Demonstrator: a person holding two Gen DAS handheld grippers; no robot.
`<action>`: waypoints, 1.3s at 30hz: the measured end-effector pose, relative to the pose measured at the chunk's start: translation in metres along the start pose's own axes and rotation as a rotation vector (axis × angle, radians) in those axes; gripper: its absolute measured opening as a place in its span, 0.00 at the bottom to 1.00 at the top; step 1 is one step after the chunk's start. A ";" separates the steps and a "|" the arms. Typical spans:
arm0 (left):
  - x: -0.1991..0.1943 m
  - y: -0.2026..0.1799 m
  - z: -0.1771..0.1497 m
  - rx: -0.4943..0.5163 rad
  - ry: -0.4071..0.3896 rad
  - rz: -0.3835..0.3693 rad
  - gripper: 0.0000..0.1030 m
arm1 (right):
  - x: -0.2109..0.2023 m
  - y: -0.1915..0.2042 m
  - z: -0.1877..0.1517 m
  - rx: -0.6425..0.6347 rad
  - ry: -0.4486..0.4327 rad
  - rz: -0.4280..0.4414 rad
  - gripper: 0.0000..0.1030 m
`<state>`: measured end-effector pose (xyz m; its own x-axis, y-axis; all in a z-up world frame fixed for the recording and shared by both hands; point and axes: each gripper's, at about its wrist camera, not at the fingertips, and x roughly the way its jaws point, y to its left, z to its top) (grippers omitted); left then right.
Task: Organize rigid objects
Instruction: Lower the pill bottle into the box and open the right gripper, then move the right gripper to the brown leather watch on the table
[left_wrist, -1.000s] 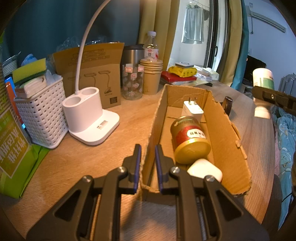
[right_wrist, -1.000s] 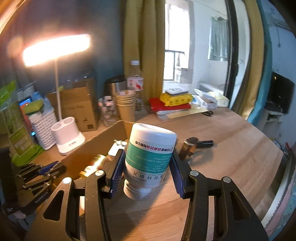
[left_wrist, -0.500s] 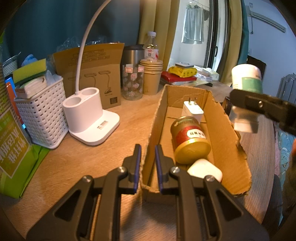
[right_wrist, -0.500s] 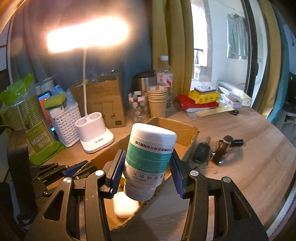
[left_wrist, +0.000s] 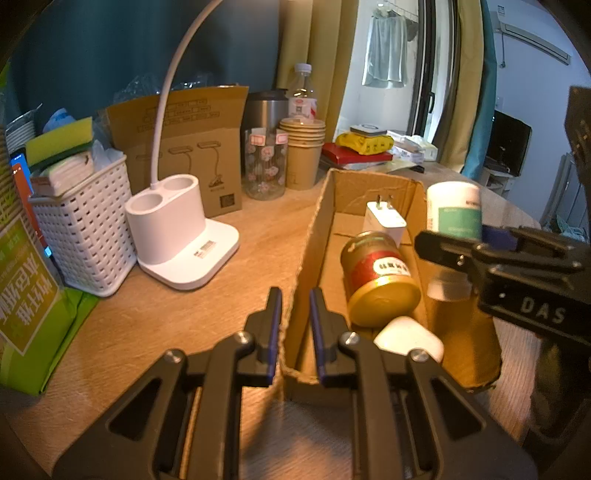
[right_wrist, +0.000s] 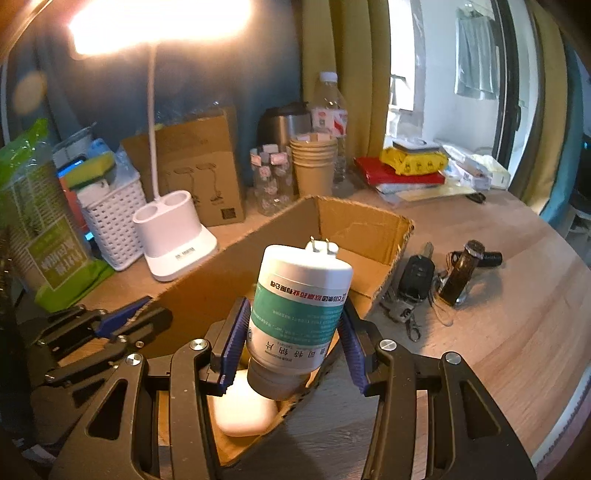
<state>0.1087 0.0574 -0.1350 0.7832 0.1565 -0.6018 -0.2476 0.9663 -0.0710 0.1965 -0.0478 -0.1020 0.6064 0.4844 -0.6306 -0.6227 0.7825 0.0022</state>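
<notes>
- My right gripper (right_wrist: 291, 347) is clamped on one white plastic pill bottle with a teal label (right_wrist: 299, 310); both blue ribbed pads press its sides, and the bottle is upside down, cap end toward the camera.
- From the left wrist view, that bottle (left_wrist: 454, 218) hangs over the right-hand wall of the one open brown cardboard box (left_wrist: 317, 229), with its cap end lowest.
- My left gripper (left_wrist: 295, 325) has its two blue-edged fingers pinched on the near left wall of that box, one finger inside and one outside.
- Inside the box I count three things: one gold-lidded tin with a red label (left_wrist: 380, 277) lying on its side, one white wall charger with two prongs (left_wrist: 384, 221) at the far end, and one white rounded case (left_wrist: 408, 339) at the near end.
- On the wooden table (right_wrist: 498, 332) to the right of the box lies one black car key (right_wrist: 417, 275) beside one dark brown small bottle (right_wrist: 461, 273).
- To the left of the box stand one white desk lamp base with two round wells (left_wrist: 177, 236) and one white perforated basket (left_wrist: 85, 229).
- Behind it I see one stack of brown paper cups (left_wrist: 303, 155).
</notes>
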 end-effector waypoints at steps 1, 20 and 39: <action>0.000 0.000 0.000 0.000 0.000 0.000 0.15 | 0.002 -0.001 -0.001 0.003 0.006 0.001 0.49; -0.001 0.000 0.000 0.000 0.000 0.000 0.15 | -0.006 -0.021 0.000 0.023 -0.032 -0.051 0.63; -0.001 0.000 0.000 0.000 -0.001 0.000 0.15 | -0.023 -0.099 0.003 0.146 -0.086 -0.212 0.63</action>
<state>0.1082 0.0570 -0.1342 0.7840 0.1565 -0.6007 -0.2471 0.9664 -0.0708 0.2461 -0.1350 -0.0855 0.7596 0.3301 -0.5604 -0.4033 0.9151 -0.0075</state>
